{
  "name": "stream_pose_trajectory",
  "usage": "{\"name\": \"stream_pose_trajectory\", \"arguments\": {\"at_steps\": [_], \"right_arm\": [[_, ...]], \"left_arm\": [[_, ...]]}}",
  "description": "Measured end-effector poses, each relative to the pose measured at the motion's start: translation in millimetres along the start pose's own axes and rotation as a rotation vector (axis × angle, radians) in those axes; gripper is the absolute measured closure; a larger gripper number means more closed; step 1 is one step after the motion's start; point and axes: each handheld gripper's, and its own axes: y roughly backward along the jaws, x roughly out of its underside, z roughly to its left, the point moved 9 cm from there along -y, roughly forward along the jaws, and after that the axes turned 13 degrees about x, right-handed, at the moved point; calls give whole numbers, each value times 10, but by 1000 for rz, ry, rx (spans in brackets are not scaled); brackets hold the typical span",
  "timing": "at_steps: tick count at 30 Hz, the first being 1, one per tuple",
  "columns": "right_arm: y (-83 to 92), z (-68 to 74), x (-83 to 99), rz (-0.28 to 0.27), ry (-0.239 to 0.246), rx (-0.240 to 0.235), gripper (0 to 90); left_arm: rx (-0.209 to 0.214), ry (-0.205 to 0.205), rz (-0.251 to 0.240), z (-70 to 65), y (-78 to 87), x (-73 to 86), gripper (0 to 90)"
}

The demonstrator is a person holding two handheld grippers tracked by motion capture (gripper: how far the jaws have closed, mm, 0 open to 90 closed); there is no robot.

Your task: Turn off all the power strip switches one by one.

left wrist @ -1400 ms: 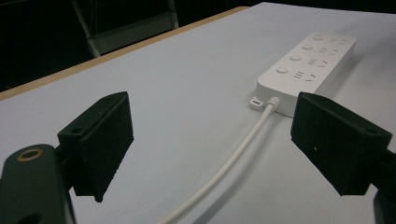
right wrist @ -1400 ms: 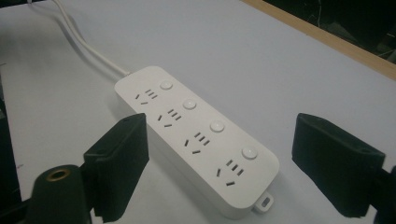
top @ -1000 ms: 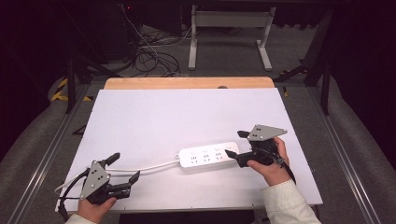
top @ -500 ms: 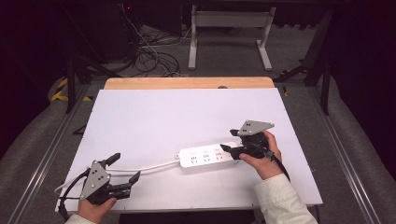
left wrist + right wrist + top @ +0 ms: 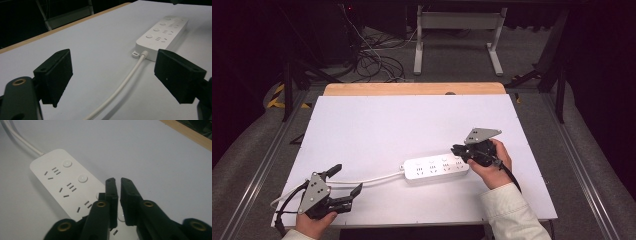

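A white table [image 5: 377, 125] holds a white power strip [image 5: 435, 167], rigid, light, smooth plastic; grip it across its narrow sides. Your right gripper [image 5: 119, 185] has just closed, jaws together, empty, above its end. Your left gripper [image 5: 112, 75] gapes wide astride the limp cord [image 5: 125, 82].

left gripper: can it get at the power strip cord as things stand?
Probably yes. The left gripper is open, and the white cord lies on the table between its jaws with nothing over it. The right gripper sits at the strip's far end.

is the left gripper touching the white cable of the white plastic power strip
Apart. In the left gripper view the cable runs between the left gripper's open jaws, clear table on both sides.
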Motion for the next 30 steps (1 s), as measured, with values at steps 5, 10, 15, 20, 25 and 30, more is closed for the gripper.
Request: {"name": "stream_pose_trajectory", "arguments": {"at_steps": [5,10,15,20,25,30], "right_arm": [[-38,-7,27,49,-27,-4,900],[-73,-49,65,82,-92,21,900],[-122,-58,135,137,-129,20,900],[-194,-68,221,203,-146,45,900],[-236,-56,247,224,-123,49,900],[-283,-49,279,238,-105,61,900]], "left_arm": [[1,-7,0,-4,-2,-2,171],[-1,-5,1,-2,-3,0,171],[0,-4,1,-2,-5,3,172],[2,-1,3,-8,-12,6,172],[-2,-8,5,6,-11,4,171],[-1,-8,5,5,-10,5,172]]}}
